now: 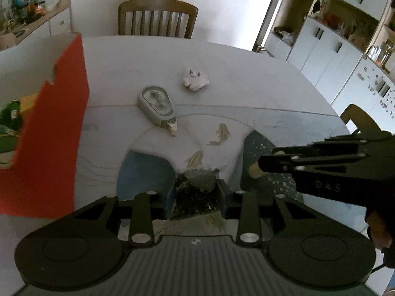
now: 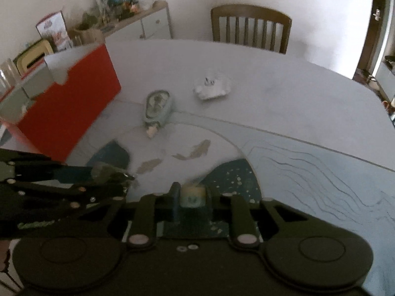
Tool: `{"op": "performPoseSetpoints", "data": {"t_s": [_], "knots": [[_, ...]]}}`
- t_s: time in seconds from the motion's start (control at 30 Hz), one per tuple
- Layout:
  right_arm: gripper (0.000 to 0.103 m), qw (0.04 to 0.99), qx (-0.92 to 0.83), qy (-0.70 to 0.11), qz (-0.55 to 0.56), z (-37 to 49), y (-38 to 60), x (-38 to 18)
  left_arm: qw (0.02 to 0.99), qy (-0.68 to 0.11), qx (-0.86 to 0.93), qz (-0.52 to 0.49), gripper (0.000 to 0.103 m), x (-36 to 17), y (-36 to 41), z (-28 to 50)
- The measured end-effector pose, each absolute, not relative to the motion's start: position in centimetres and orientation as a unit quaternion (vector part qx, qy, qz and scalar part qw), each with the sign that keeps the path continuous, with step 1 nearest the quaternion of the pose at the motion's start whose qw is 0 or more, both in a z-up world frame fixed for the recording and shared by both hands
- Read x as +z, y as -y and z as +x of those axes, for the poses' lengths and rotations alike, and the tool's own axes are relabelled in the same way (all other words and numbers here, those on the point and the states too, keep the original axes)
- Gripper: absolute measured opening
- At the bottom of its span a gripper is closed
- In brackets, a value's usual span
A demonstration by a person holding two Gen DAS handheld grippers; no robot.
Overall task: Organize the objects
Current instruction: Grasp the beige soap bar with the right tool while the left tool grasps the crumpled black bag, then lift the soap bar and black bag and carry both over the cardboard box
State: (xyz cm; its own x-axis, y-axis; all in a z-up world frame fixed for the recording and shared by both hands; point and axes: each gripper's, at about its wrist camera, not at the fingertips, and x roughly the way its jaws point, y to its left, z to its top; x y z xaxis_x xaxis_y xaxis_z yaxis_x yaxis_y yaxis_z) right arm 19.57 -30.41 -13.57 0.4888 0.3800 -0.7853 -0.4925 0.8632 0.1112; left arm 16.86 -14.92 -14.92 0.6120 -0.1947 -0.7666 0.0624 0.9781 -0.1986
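Objects are mid-sort: the left gripper (image 1: 196,192) pinches a dark crinkly packet (image 1: 196,190), the right gripper (image 2: 191,196) is clamped on a small pale yellow block (image 2: 192,193), both apparently clear of the counter (image 1: 246,79). Correction-tape dispenser (image 1: 156,104) and white figurine (image 1: 195,77) wait at twelve o'clock. Next, probably carry both to the red box (image 1: 51,133) at ten o'clock.

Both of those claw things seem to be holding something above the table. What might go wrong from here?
The left gripper pinches a crinkly dark packet that looks soft, so it might slip out. The right gripper clamps a small pale object only at its tips, so a tilt could drop it. The grippers are close together, and the red box stands on the left, so they might bump on the way there.
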Motion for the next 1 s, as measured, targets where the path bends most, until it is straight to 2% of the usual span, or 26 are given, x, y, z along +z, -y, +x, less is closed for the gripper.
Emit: {"op": "performPoseSetpoints", "data": {"t_s": [0.4,1.0], "knots": [[0.019,0.88,0.255,-0.398,-0.037,15.1,27.9,-8.1,0.897,-0.422,-0.081,-0.097,0.034,-10.4,10.2,14.2],[0.019,0.894,0.298,-0.332,-0.039,14.0,17.4,-2.1,0.916,-0.391,-0.045,-0.084,0.034,-5.3,-0.4,13.0]]}}
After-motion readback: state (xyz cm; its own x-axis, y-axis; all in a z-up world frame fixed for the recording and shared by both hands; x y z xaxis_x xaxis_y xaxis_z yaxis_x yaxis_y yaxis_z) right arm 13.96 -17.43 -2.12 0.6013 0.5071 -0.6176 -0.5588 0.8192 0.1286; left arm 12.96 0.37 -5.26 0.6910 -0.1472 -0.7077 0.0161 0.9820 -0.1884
